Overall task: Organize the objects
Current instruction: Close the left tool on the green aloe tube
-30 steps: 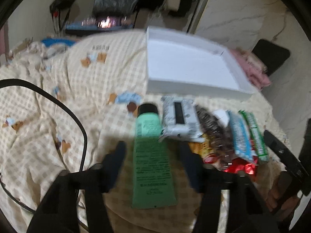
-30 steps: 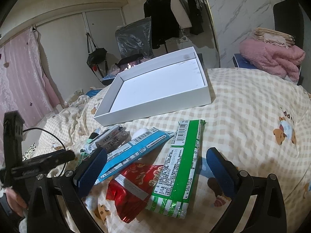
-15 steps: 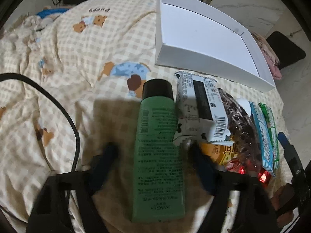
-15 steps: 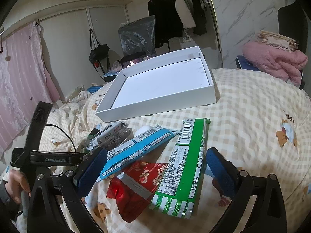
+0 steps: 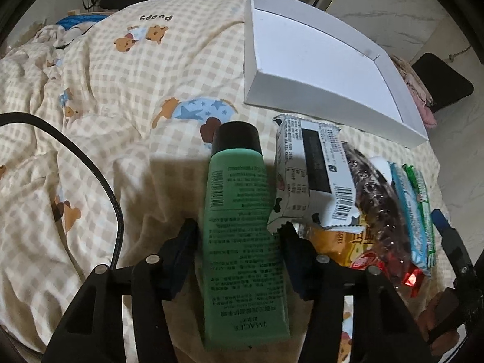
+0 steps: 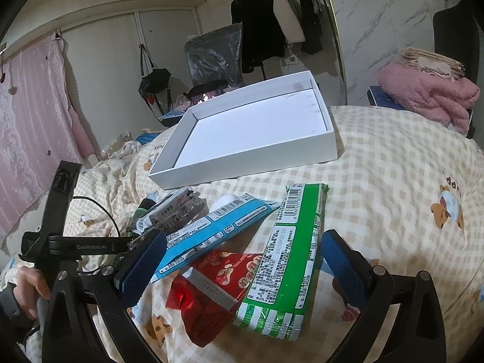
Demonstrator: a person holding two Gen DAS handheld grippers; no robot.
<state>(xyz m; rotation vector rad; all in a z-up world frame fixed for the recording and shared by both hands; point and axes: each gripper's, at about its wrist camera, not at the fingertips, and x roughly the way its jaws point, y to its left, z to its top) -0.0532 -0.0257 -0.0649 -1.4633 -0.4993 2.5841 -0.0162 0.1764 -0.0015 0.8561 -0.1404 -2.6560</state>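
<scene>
A green tube (image 5: pixel 239 211) with a black cap lies on the checked bedspread (image 5: pixel 121 121). My left gripper (image 5: pixel 239 227) is down around its middle, jaws closing, and both pads touch the tube's sides. Right of it lie a white cow-print packet (image 5: pixel 308 175), a clear bag (image 5: pixel 375 199) and more snack packets. My right gripper (image 6: pixel 243 236) hangs open above a green packet (image 6: pixel 287 257), a blue packet (image 6: pixel 211 233) and a red packet (image 6: pixel 211 287), holding nothing. The empty white tray (image 6: pixel 242 169) stands beyond the pile, tilted on the bedding.
A black cable (image 5: pixel 99 187) curves over the bedspread left of the tube. A pink blanket (image 6: pixel 429 93) lies off the bed at the right. A person's hand (image 6: pixel 30 287) holds the left gripper's handle. Clothes hang on a rack (image 6: pixel 272 30) behind.
My left gripper has come down around the green tube, and its pads now lie against the tube's sides. The right gripper has stayed where it was.
</scene>
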